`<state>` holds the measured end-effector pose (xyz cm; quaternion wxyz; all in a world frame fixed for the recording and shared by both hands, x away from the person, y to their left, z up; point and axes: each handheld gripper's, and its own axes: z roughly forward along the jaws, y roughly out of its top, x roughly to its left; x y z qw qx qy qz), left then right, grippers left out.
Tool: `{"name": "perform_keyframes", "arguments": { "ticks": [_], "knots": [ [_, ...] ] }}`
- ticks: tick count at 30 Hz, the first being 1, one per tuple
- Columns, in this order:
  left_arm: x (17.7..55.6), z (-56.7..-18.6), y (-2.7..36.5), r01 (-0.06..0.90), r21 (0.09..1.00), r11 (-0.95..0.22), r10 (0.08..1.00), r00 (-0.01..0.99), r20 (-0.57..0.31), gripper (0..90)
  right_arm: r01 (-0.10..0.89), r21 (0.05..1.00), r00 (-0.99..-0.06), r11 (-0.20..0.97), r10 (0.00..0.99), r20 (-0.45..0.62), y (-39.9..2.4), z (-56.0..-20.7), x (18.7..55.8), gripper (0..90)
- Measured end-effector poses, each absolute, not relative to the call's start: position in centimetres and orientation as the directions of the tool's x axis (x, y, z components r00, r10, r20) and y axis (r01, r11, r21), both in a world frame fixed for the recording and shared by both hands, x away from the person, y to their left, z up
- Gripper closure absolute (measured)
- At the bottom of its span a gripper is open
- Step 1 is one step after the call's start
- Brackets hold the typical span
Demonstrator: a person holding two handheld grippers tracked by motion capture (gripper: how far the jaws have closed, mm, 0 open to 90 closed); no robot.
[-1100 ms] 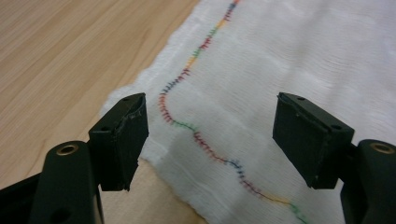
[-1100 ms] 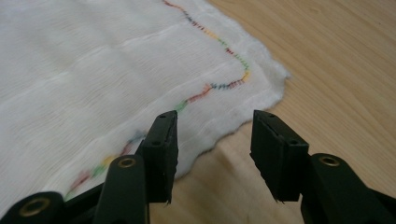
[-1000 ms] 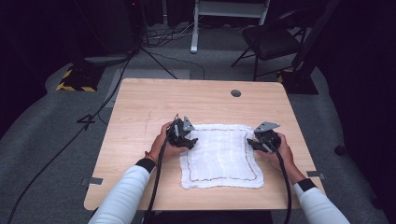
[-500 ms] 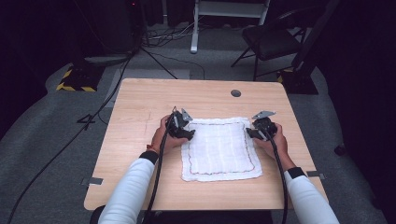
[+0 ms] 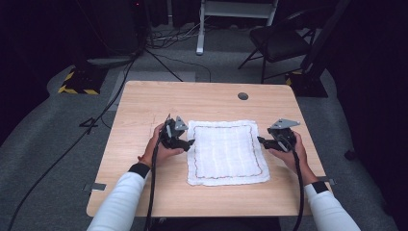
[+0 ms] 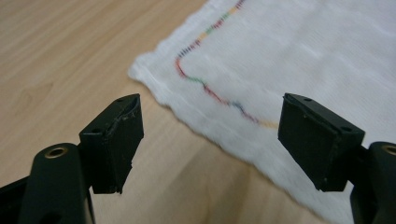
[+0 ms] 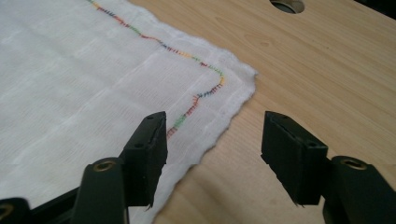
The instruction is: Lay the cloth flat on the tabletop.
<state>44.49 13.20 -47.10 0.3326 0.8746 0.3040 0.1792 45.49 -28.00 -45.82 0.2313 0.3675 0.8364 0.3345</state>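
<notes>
White cotton, a cloth (image 5: 226, 151) with a wavy line of many-coloured stitching near its hem, is lying flat on the wooden table (image 5: 144, 103), and everything else is best placed from it. The left gripper (image 5: 185, 143) is hanging just beside the cloth's left edge, towards the far corner, jaws pointing inward at the fabric. In the left gripper view its jaws are standing wide with nothing between them, and the cloth's far left corner (image 6: 140, 70) is lying just ahead of them, flat on the wood. The right gripper (image 5: 263, 141) is sitting just off the cloth's right edge, also pointing inward; its jaws have just been opening and are now standing wide, empty, straddling the hem near the far right corner (image 7: 247, 74).

The cloth is lying between the two tools, its slightly longer side running away from the person, so each hand is nearest its own far corner; I would guess any next pinch turns on those two corners. Neither gripper is touching the fabric, as far as I can tell.

No containers are standing on the table; past the cloth's far edge there is just a round cable hole (image 5: 243, 96).
</notes>
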Motion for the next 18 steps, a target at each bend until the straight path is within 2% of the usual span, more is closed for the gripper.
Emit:
{"name": "perform_keyframes", "arguments": {
  "ticks": [1,7,9,13,18],
  "knots": [
    [43.9,-47.2,13.6,0.408,0.684,-0.604,0.643,0.757,0.116,22.2,0.468,0.734,-0.629,0.492,0.769,-0.115,-28.3,-45.7,45.1,39.7],
    [40.9,-48.3,15.8,0.424,0.666,-0.614,0.626,0.776,0.082,21.7,0.427,0.744,-0.678,0.515,0.727,-0.114,-28.1,-46.0,42.6,40.4],
    [40.5,-48.5,16.4,0.447,0.653,-0.612,0.615,0.788,0.037,21.7,0.41,0.743,-0.708,0.528,0.698,-0.105,-27.2,-46.1,41.7,40.4],
    [39.3,-48.8,17.5,0.434,0.649,-0.625,0.617,0.784,0.071,21.6,0.363,0.727,-0.78,0.583,0.617,-0.106,-24.8,-46.8,39.8,40.0],
    [38.8,-49.3,18.6,0.452,0.637,-0.625,0.628,0.775,0.066,21.6,0.325,0.704,-0.832,0.631,0.544,-0.104,-22.6,-47.4,38.4,39.8]
  ]
}}
